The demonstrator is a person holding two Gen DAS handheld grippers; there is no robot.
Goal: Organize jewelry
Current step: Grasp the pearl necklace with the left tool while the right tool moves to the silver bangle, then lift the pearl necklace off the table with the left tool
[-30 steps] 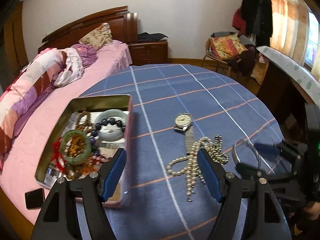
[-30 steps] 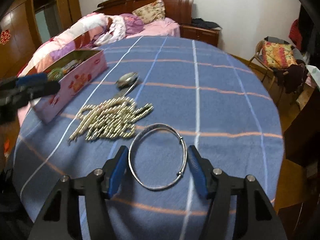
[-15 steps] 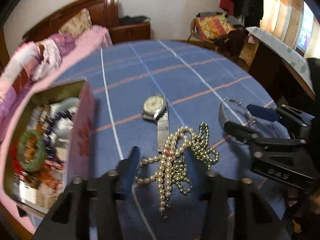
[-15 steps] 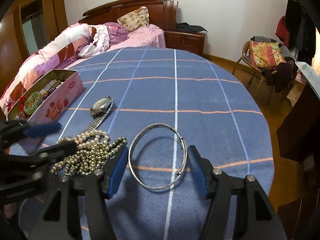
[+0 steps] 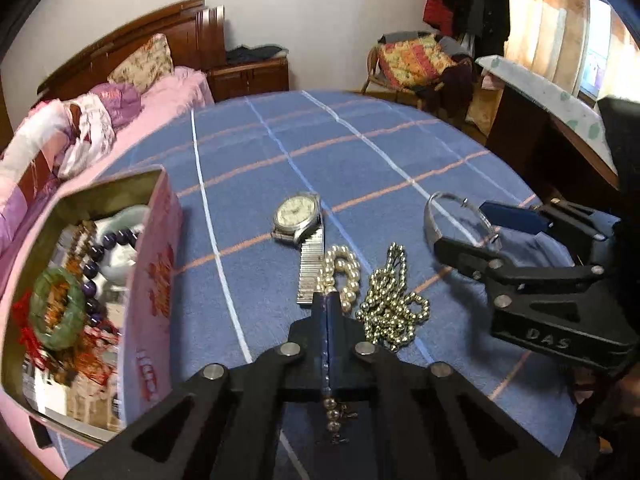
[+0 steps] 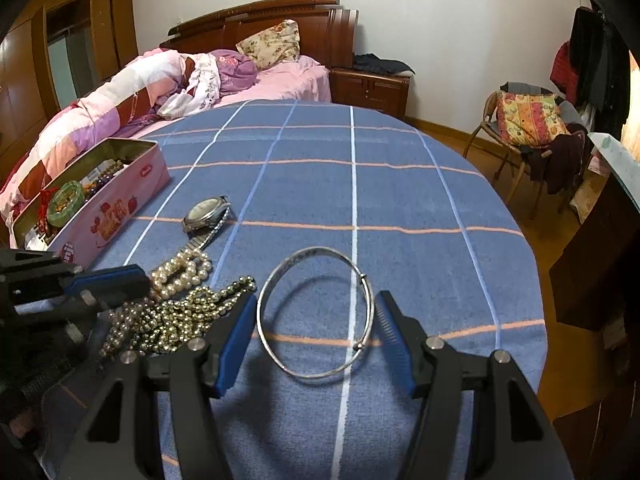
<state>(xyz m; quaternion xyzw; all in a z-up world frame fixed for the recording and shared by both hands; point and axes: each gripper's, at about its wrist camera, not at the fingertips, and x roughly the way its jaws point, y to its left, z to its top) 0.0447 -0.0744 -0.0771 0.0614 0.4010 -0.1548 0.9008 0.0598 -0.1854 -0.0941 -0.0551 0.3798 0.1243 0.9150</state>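
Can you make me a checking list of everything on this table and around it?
Surface: round table, blue checked cloth.
Job's things: pearl strand, gold bead chain, watch, silver bangle, pink tin holding bracelets.
Clutter: nothing seen.
Grippers: left gripper has just closed, shut on pearl strand; right gripper open, fingers either side of bangle, which is tilted up.
Cables: nothing seen.
Surroundings: bed, chair, nightstand.

Tin (image 6: 120, 216): at the table's (image 6: 400, 192) left edge, bracelets inside.
Watch (image 6: 206, 212): on the table, right of the tin.
Pearl strand (image 6: 184, 270): in front of the watch.
Bead chain (image 6: 180, 314): just beside the pearls.
Bangle (image 6: 316, 312): right of the chain.
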